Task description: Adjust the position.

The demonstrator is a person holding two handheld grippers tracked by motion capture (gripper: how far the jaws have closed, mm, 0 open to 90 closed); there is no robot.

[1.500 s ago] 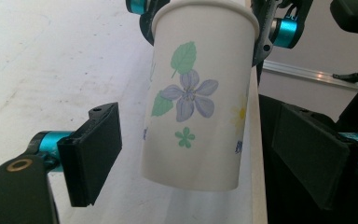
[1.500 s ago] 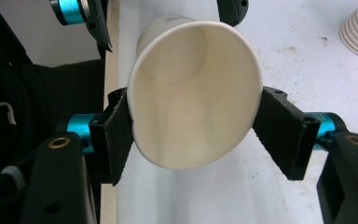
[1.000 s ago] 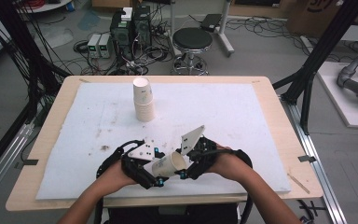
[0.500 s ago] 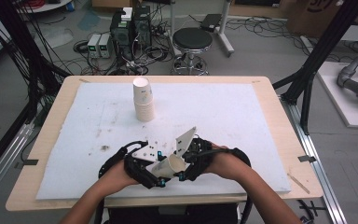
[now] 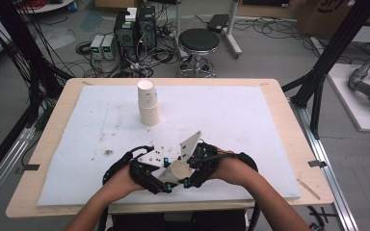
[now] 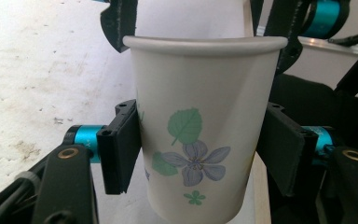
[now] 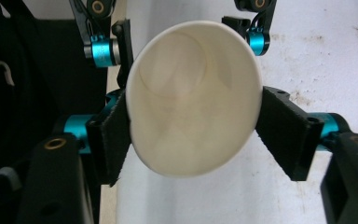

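White mat (image 5: 250, 120); flowered cup (image 6: 200, 135) clamped in left claw (image 6: 200, 149), right claw (image 7: 196, 135) loosening, jaws just parted.

I see a stack of paper cups (image 5: 149, 103) upright on the white mat (image 5: 231, 115) covering my counter (image 5: 67, 96). Behind: black stool (image 5: 199, 41), electronics boxes (image 5: 102, 45), tangled cables on floor.

A robotics lab: a wooden table (image 5: 53, 120) under a white mat (image 5: 250, 115) stands amid black frame struts (image 5: 332, 57), with electronics boxes (image 5: 135, 29), tangled cables (image 5: 53, 38) and a stool (image 5: 199, 43) on the far floor.
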